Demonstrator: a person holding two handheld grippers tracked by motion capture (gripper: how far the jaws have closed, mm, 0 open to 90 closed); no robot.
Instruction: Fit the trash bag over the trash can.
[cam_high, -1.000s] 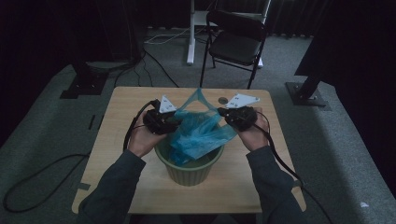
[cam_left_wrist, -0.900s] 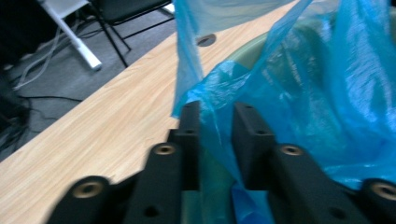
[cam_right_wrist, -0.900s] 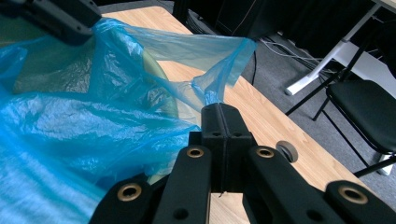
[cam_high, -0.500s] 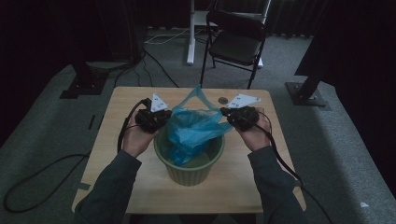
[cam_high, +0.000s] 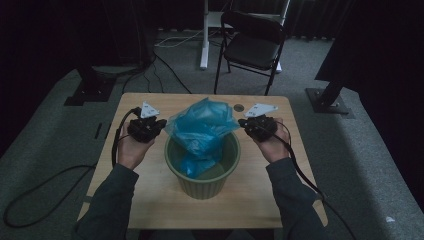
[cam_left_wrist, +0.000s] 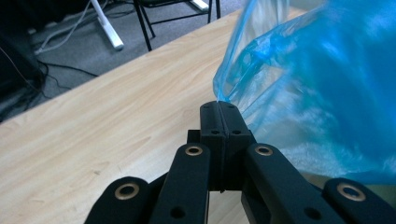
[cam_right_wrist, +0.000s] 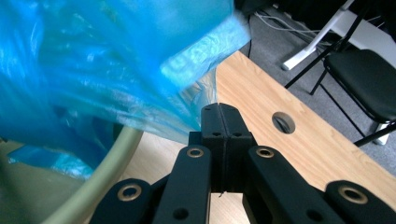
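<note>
Both hands have drawn farther apart since the earlier frames, stretching the blue plastic bag (cam_high: 201, 126) wider over the green bucket (cam_high: 202, 170). In the high view the left gripper (cam_high: 159, 124) sits at the bag's left edge and the right gripper (cam_high: 243, 122) at its right edge, each held by a hand (cam_high: 131, 150) whose forearm comes in from the bottom. The bag's upper part stands bunched above the bucket's rim while its lower part hangs down inside. The bucket stands near the middle of the wooden tabletop (cam_high: 150, 200).

In the left gripper view the 2 black jaws are pressed together, pinching a thin corner of the bag (cam_left_wrist: 317, 88) at their tips, with bare tabletop (cam_left_wrist: 102, 135) beyond. In the right gripper view the jaws are likewise closed flat against each other on the bag's film (cam_right_wrist: 116, 65), the bucket's pale green rim (cam_right_wrist: 109, 161) curving below. A round hole (cam_right_wrist: 283, 122) shows in the tabletop, and a black folding chair (cam_high: 252, 42) stands on the grey carpet behind.
</note>
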